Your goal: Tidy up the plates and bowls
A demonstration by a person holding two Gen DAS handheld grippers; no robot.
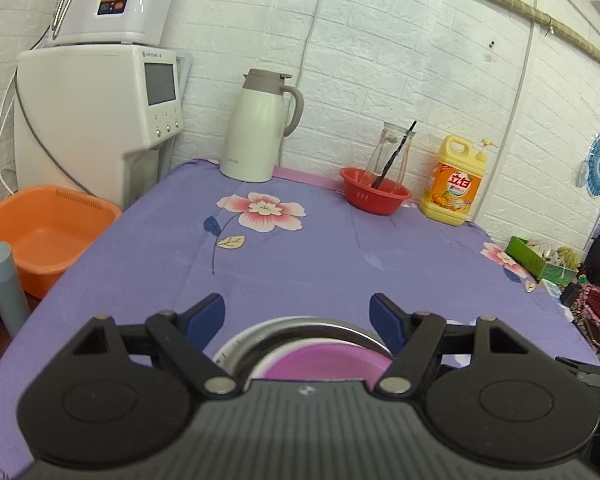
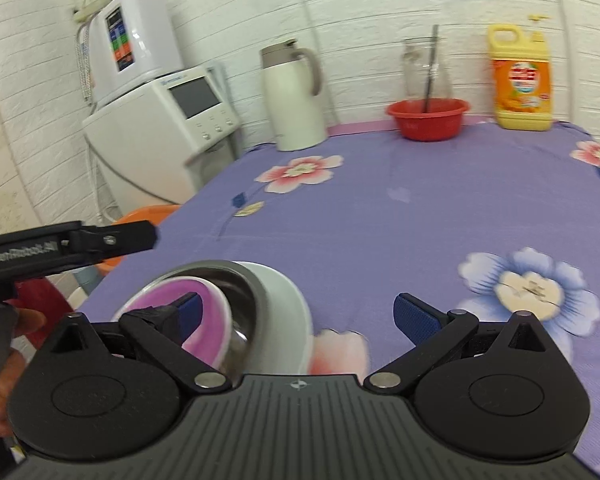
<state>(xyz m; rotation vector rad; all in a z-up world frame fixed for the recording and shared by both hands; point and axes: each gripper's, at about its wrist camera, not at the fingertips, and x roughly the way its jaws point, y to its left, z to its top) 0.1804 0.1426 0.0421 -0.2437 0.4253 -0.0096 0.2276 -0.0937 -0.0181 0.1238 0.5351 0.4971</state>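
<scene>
A white bowl with a steel lining (image 2: 276,300) stands on the purple flowered tablecloth (image 2: 380,208), with a pink bowl (image 2: 204,316) nested inside it. In the left wrist view the same steel-lined bowl (image 1: 300,328) and pink bowl (image 1: 320,364) sit low, between and just under my left gripper's (image 1: 298,308) open blue fingers. My right gripper (image 2: 296,310) is open; its left finger (image 2: 188,308) overlaps the pink bowl and its right finger hangs over bare cloth. Whether any finger touches a bowl is unclear. The left gripper's body (image 2: 60,244) shows at the left edge.
At the back of the table stand a white thermos jug (image 1: 260,128), a red bowl (image 1: 374,196) holding a glass jar with a dark stick, and a yellow detergent bottle (image 1: 456,184). A white water dispenser (image 1: 100,120) and orange basin (image 1: 44,232) are off the left edge. Clutter lies at the right (image 1: 560,268).
</scene>
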